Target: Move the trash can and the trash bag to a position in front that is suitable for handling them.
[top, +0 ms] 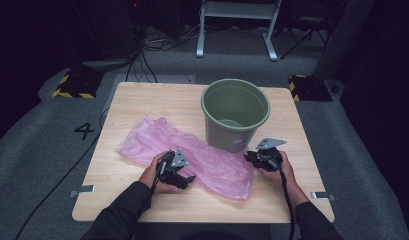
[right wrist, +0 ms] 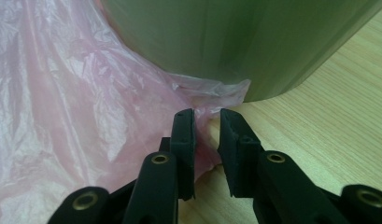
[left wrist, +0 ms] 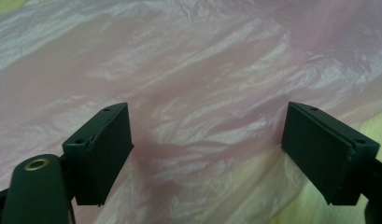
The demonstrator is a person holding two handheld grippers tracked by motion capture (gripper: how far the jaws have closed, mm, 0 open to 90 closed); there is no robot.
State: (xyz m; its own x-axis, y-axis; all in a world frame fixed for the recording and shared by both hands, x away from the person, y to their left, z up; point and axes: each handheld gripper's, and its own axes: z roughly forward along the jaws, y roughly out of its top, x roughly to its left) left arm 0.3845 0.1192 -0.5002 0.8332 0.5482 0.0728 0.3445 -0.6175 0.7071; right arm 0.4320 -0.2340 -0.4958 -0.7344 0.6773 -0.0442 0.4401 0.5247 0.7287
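A pink plastic bag [top: 192, 157] is being seen lying flat and crumpled on the wooden table [top: 142, 100], its long axis running diagonally from the far left of the table toward the near right. Its far-left end is pointing toward the table's left edge, while its near-right end is lying just in front of the green bucket [top: 235, 114], which is standing upright on the right half of the table with its open mouth up. In the right gripper view the bag's edge [right wrist: 212, 91] is being shown touching the foot of the bucket [right wrist: 235, 42].

The left gripper [top: 184, 179] is being held over the near part of the bag; in the left gripper view its jaws are being kept spread wide, released, with the pink film [left wrist: 193, 70] lying beneath and between them and nothing clasped. The right gripper [top: 251, 156] is being held just beside the bucket's base; in the right gripper view its jaws are being kept nearly together with a narrow gap, a corner of the bag lying in or just behind that gap, and whether the film is being pinched cannot be told.

A small pale label [top: 238, 141] is being seen low on the bucket's wall, too small to be read, and a figure 4 [top: 84, 131] is marked on the grey floor left of the table
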